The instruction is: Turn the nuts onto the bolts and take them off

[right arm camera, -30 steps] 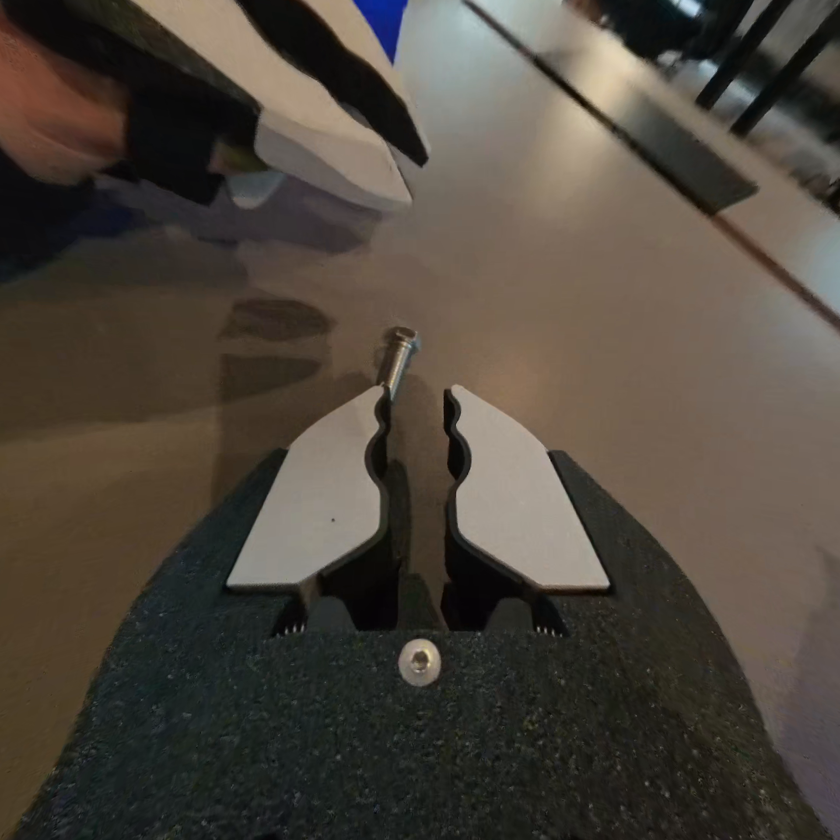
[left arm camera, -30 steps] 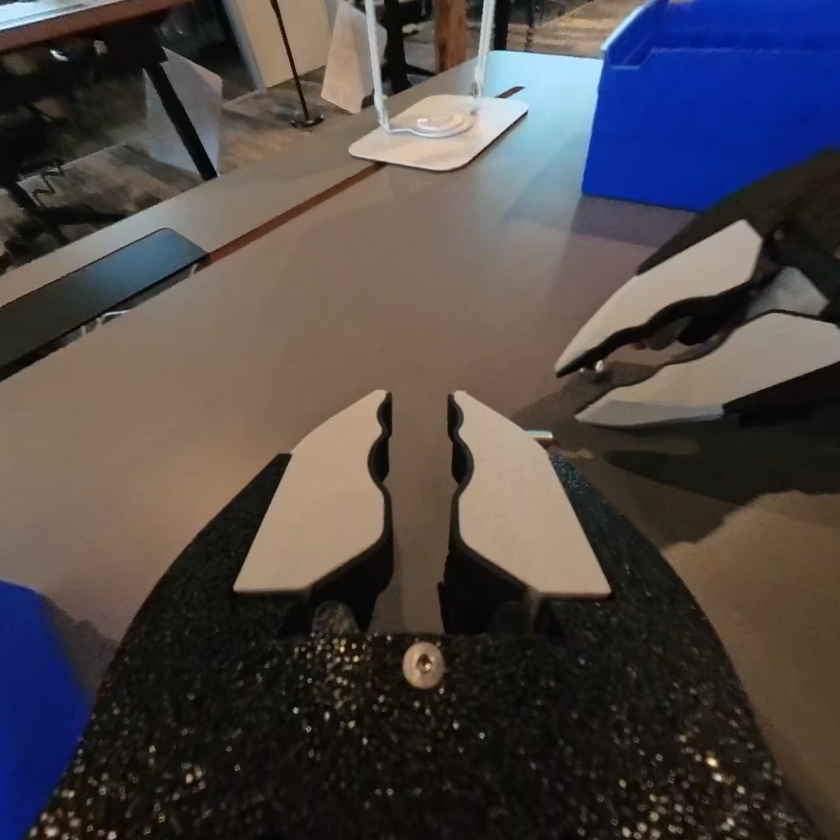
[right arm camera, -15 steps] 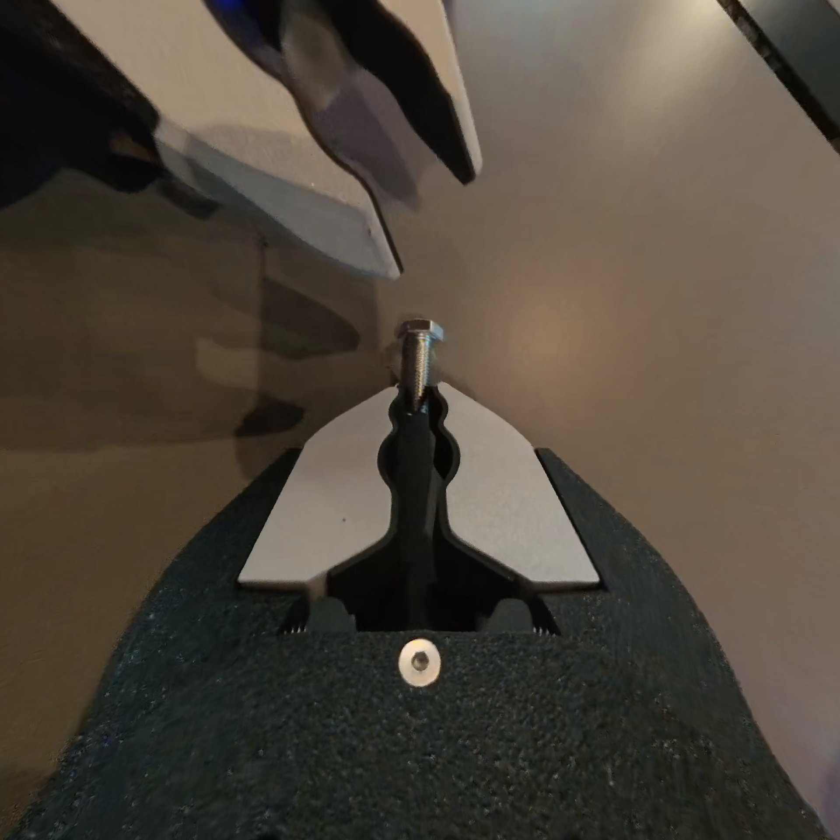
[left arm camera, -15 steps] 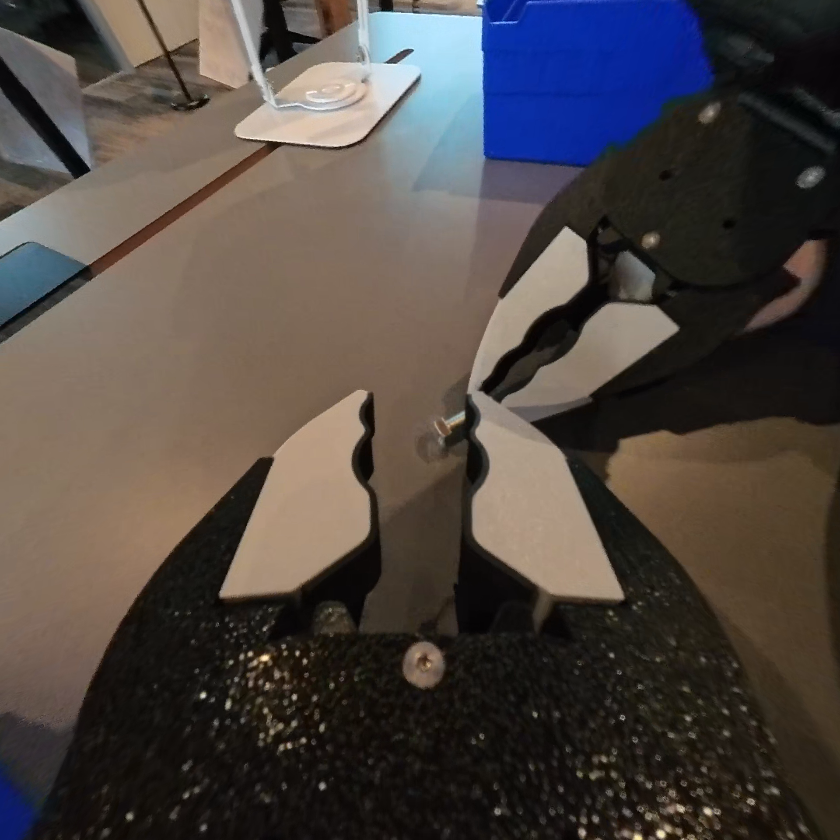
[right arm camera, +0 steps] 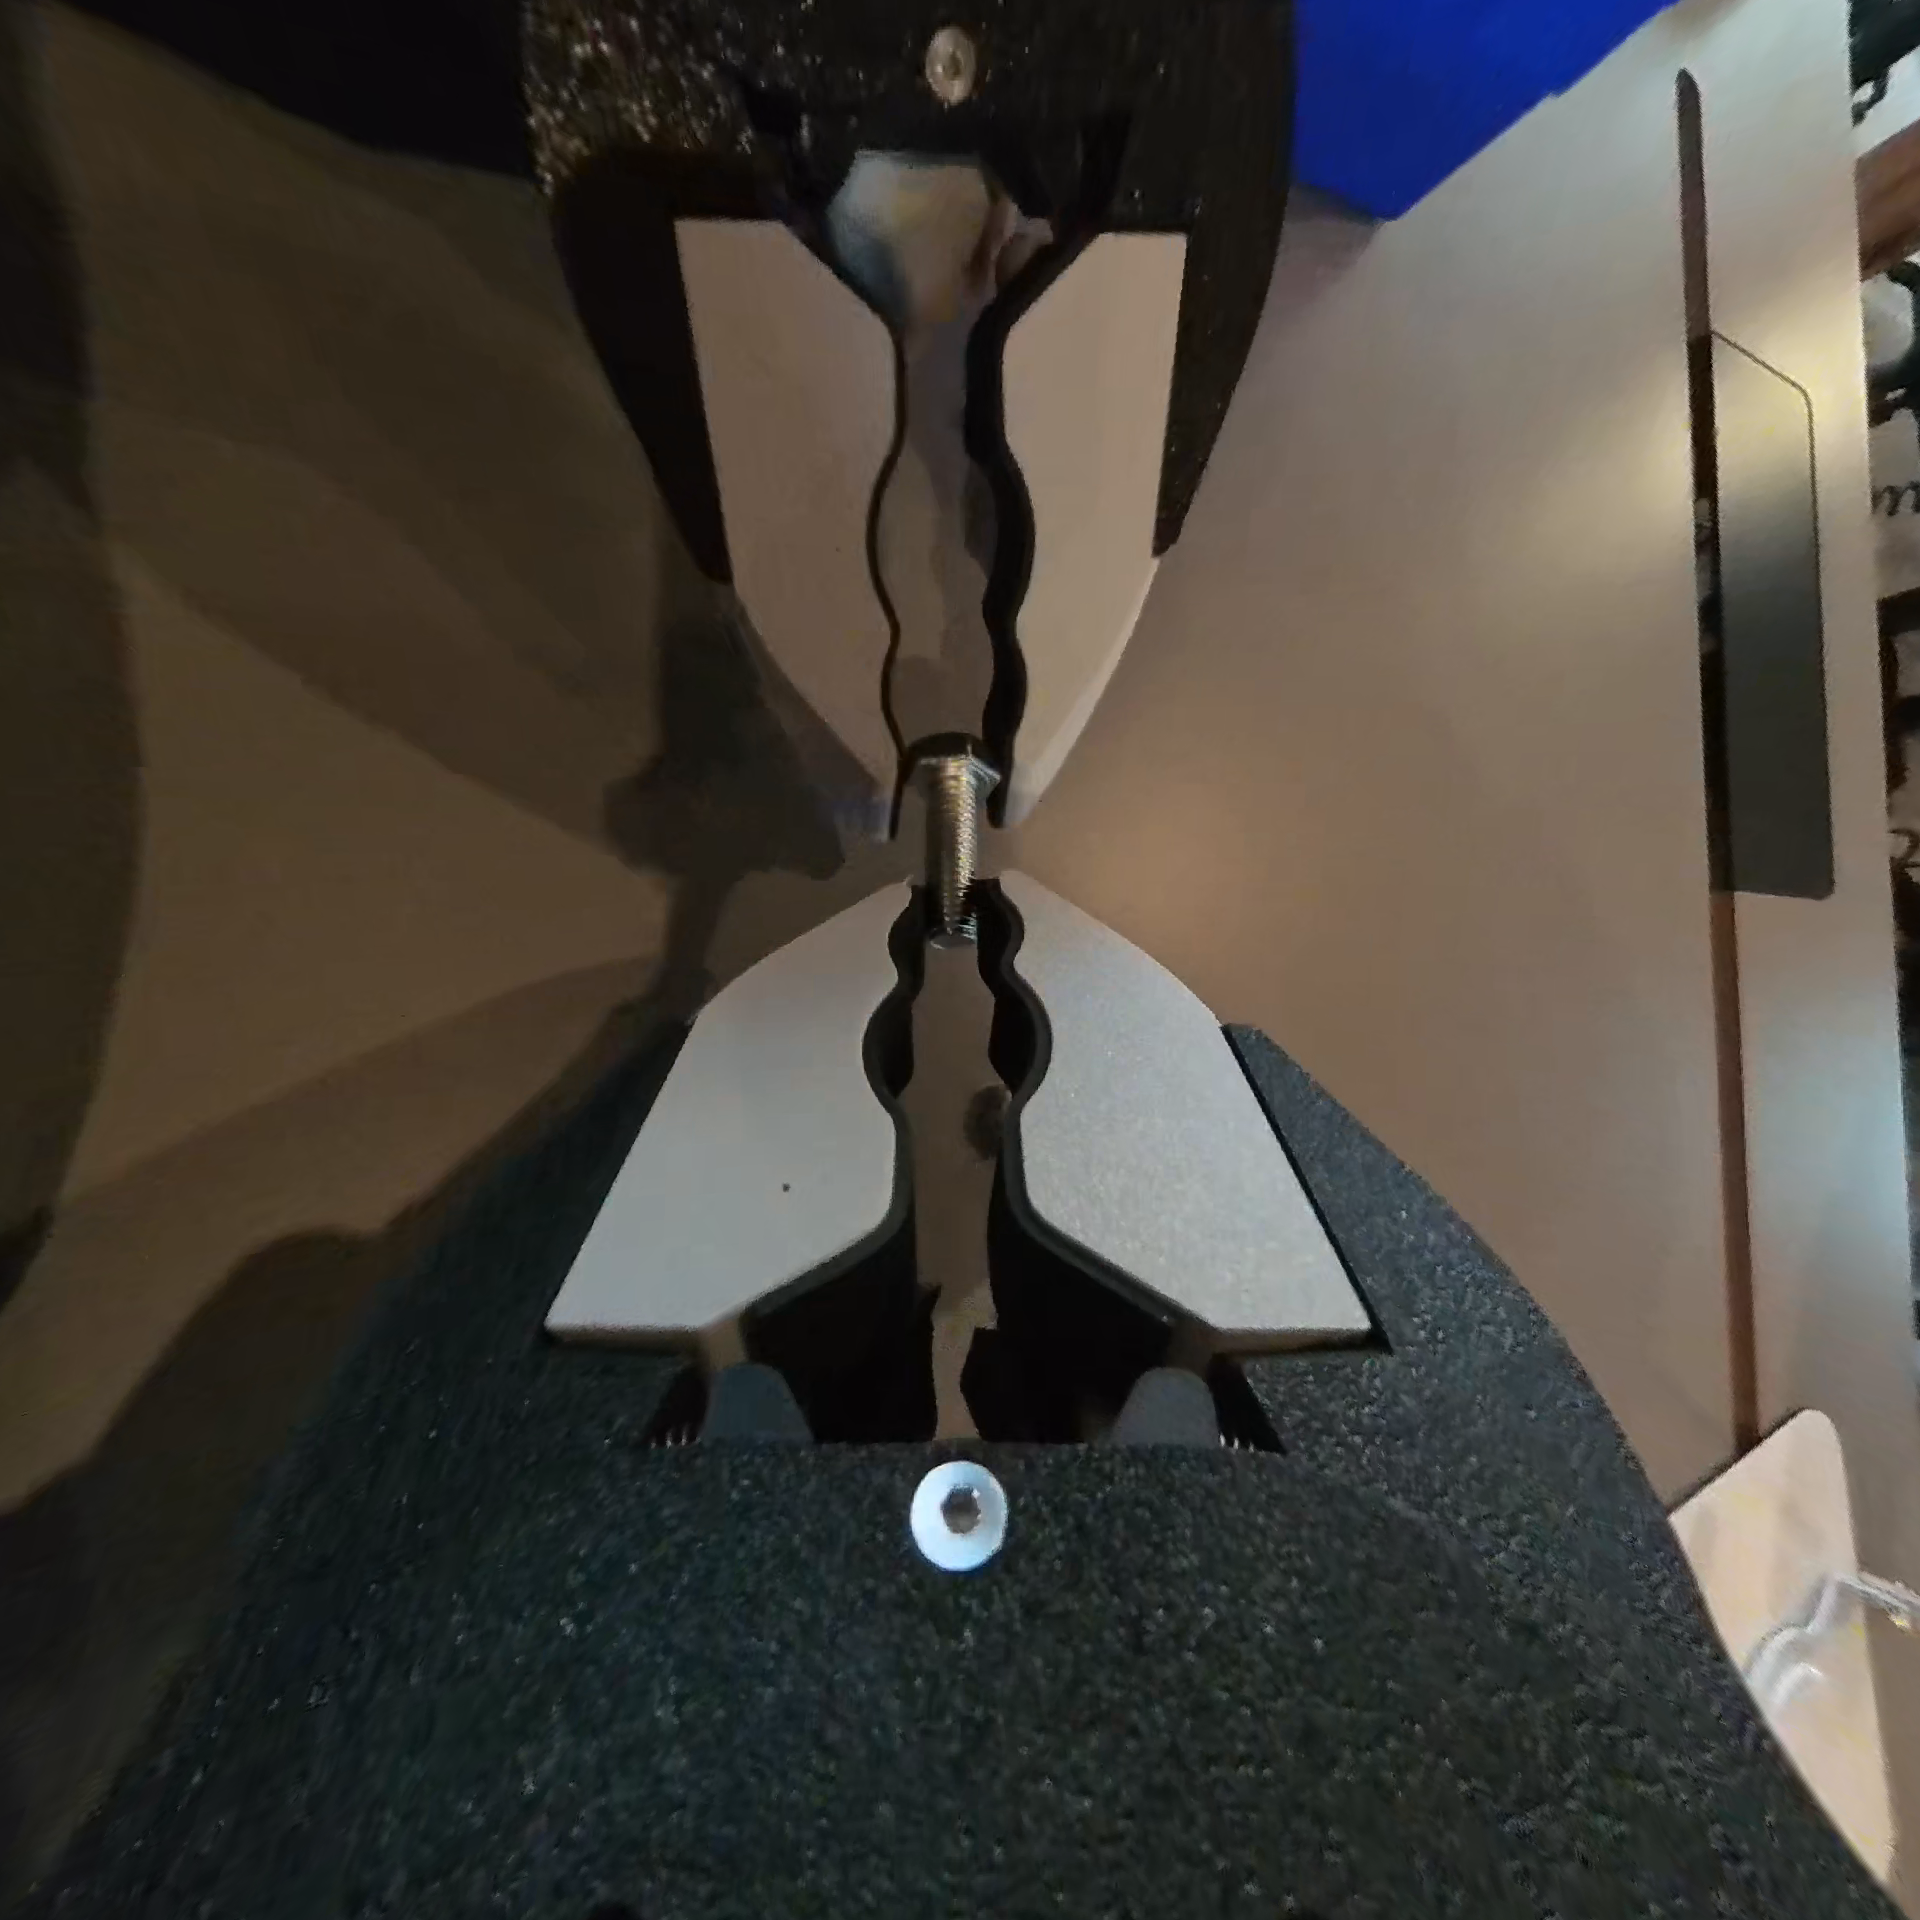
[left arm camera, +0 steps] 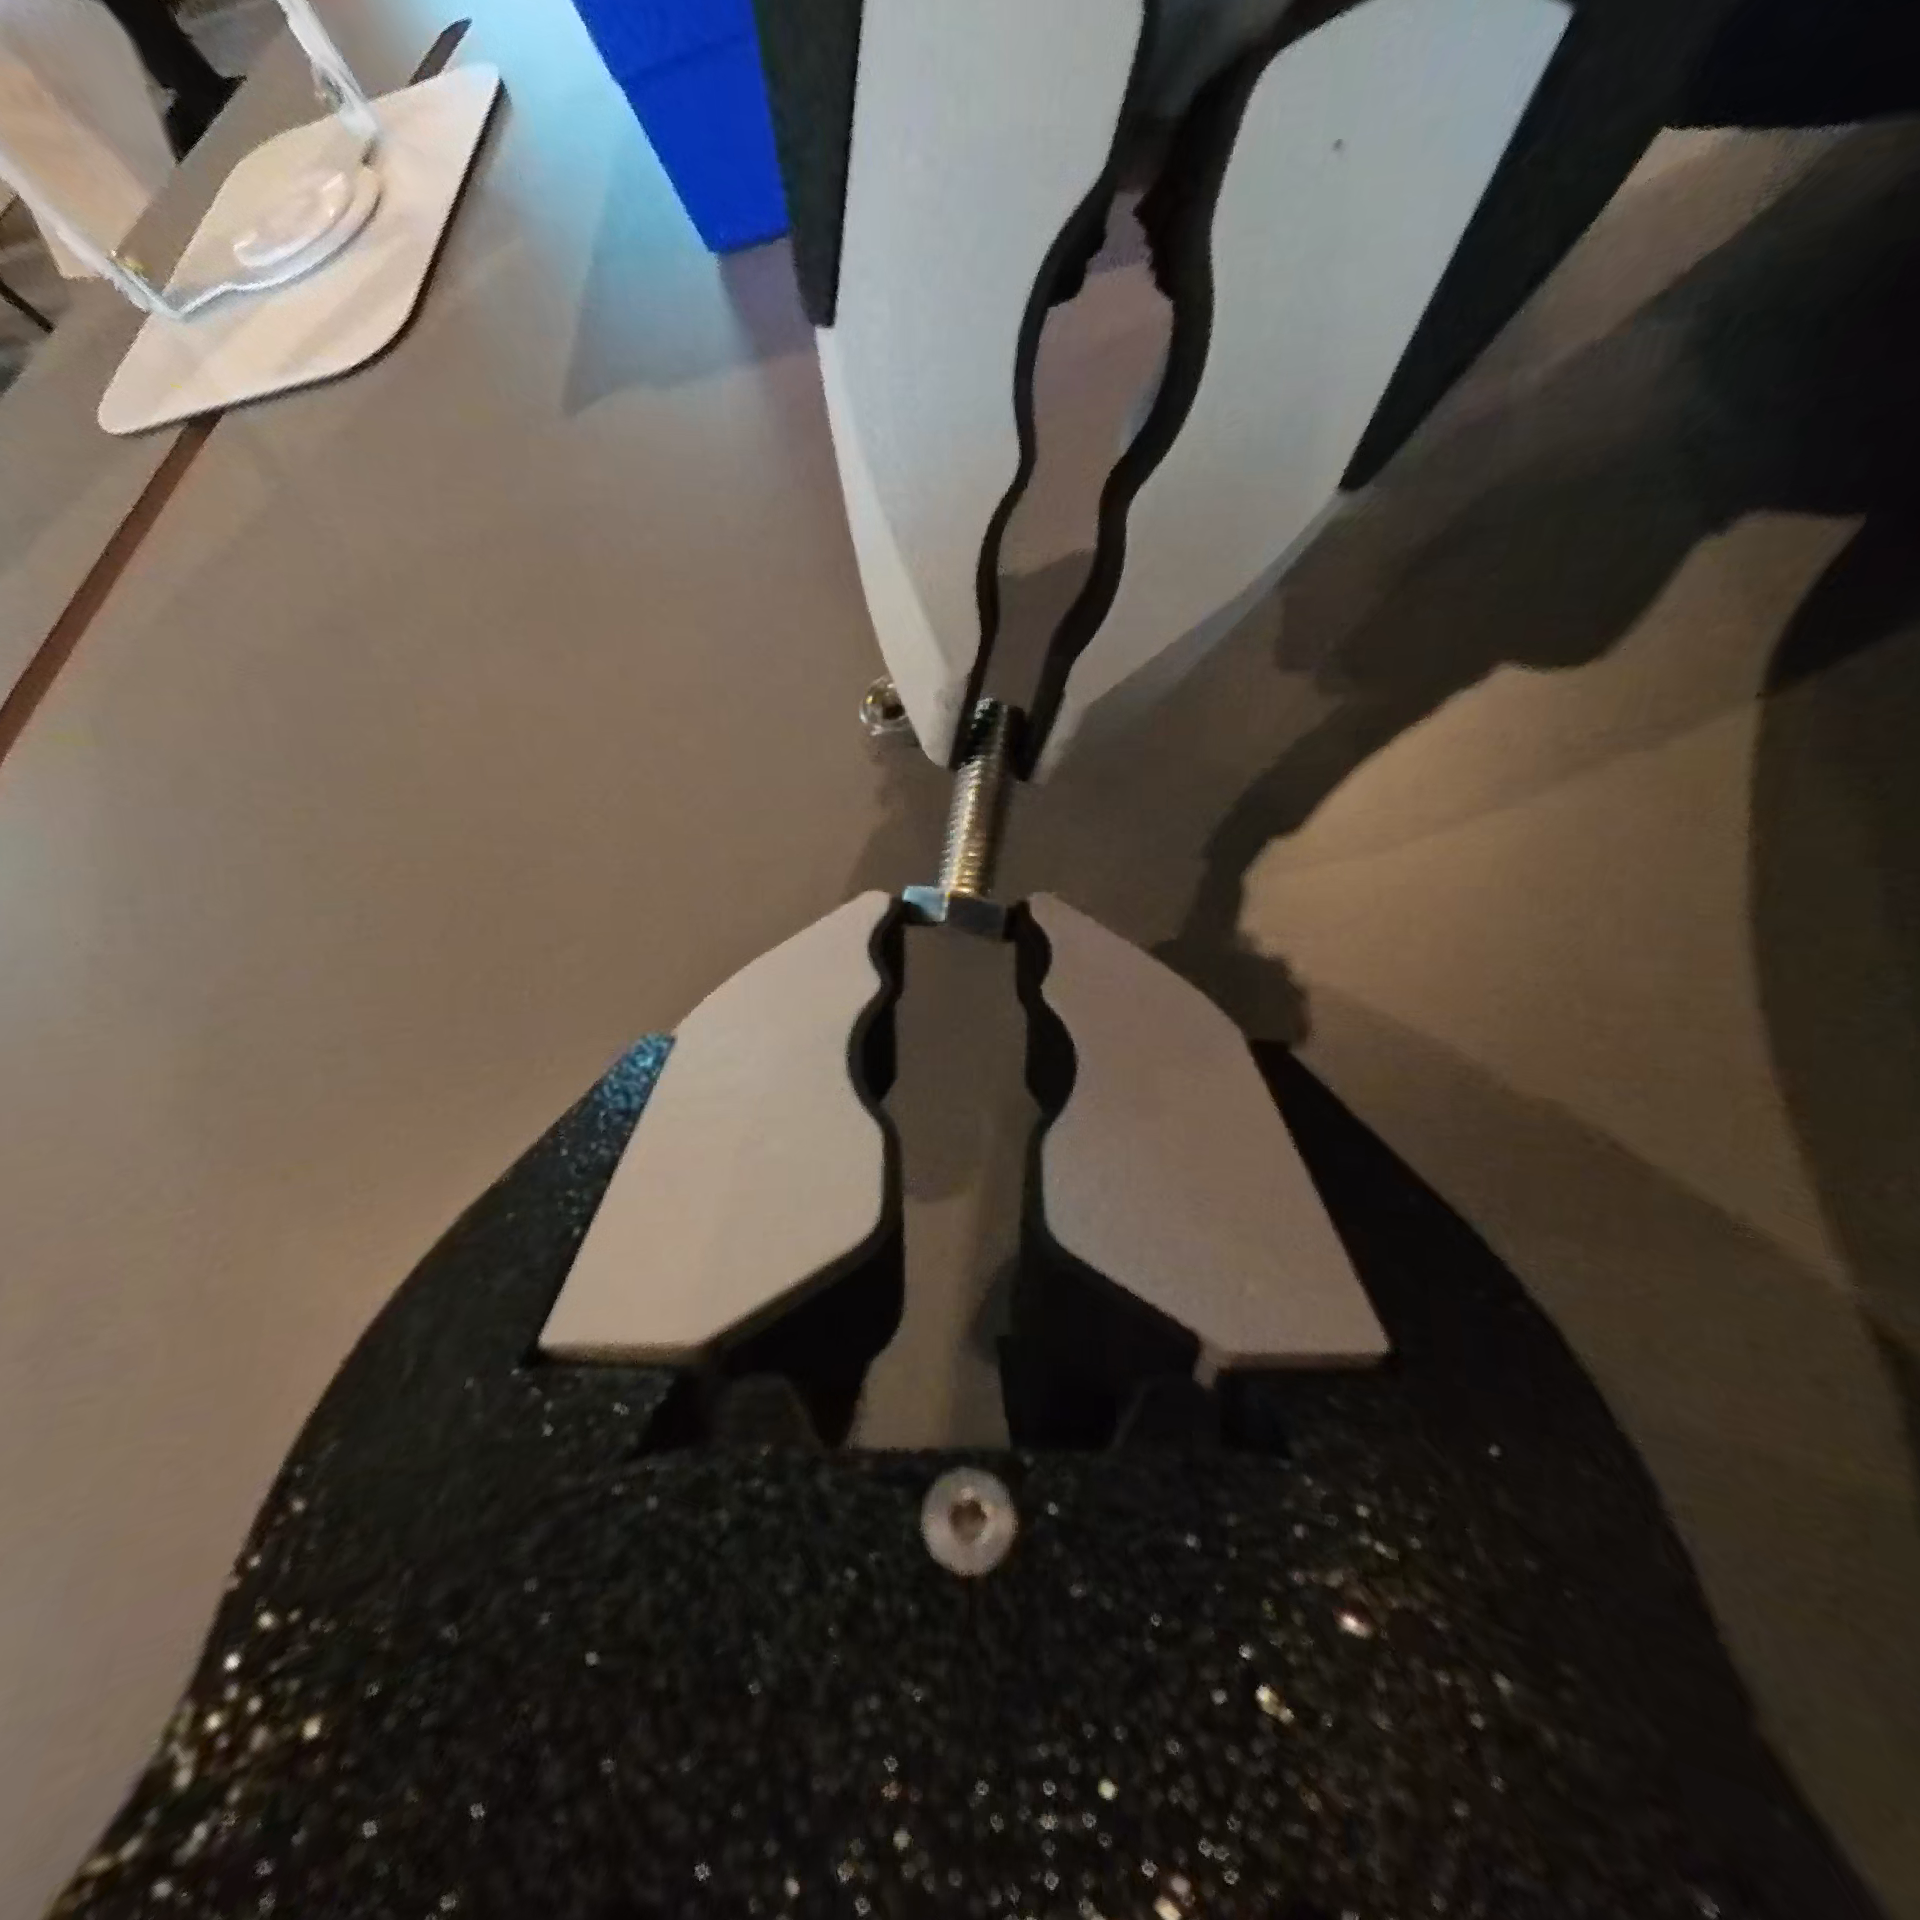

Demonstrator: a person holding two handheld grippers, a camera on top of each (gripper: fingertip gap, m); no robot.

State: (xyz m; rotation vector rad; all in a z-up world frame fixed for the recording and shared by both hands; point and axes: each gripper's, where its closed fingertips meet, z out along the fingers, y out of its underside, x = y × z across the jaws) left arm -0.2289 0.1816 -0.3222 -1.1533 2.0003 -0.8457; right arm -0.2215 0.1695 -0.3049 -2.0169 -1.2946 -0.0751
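the two grippers meet tip to tip above the table (left arm camera: 395, 790), with one bolt (left arm camera: 966, 831) bridging them. the left gripper (left arm camera: 958, 914) pinches the bolt's hex head at its fingertips; the right gripper (right arm camera: 951, 914) clamps the threaded end, pointing straight back at it. a small nut (left arm camera: 878, 704) lies on the table just left of the right gripper's tips. a blue bin (left arm camera: 686, 125) stands far behind.

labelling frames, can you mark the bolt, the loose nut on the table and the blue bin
bolt (left arm camera: 968, 840): left wrist view, on the threaded shank.
loose nut (left arm camera: 879, 707): left wrist view, on its shiny top.
blue bin (left arm camera: 694, 125): left wrist view, on its side wall.
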